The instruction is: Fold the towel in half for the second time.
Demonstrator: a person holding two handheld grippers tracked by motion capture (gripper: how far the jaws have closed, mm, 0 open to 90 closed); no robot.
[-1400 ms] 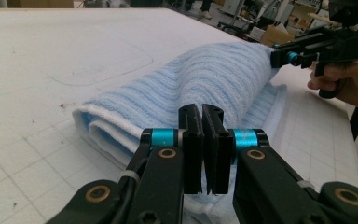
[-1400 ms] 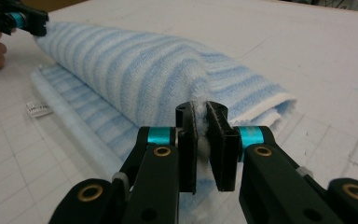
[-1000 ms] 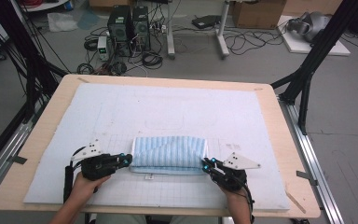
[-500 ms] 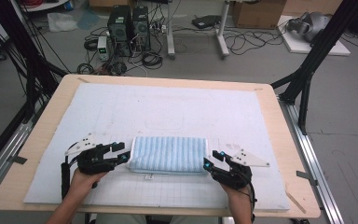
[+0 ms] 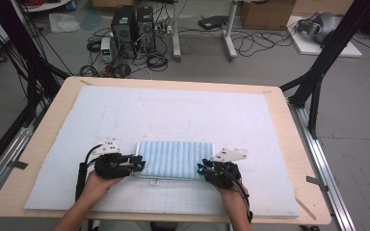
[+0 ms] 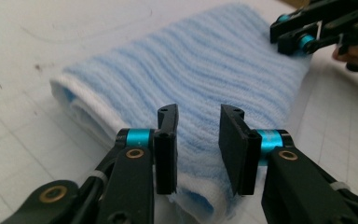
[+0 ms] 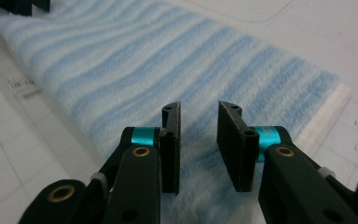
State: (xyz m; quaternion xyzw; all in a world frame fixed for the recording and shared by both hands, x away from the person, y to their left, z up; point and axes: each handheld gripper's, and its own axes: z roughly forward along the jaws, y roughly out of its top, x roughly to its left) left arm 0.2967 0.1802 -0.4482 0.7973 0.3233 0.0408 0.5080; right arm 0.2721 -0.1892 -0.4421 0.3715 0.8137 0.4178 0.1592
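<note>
A folded towel (image 5: 176, 160) with light blue and white stripes lies flat on the white mat, near the front edge. My left gripper (image 5: 137, 165) sits at its left end, jaws open over the near corner of the towel (image 6: 200, 70) with nothing pinched. My right gripper (image 5: 201, 168) sits at the right end, also open, its jaws hovering above the towel (image 7: 168, 60). A small white tag (image 5: 154, 182) sticks out from the towel's near edge. The left gripper view has the right gripper (image 6: 298, 39) beyond the towel's far end.
The white gridded mat (image 5: 250, 125) covers most of the wooden table (image 5: 298, 144). Black frame posts (image 5: 318, 72) stand at the table's sides. Computer towers (image 5: 135, 24) and cables lie on the floor beyond the far edge.
The towel, held at its near corners a second ago, now lies flat. Both grippers have let go and stand open at its ends.
</note>
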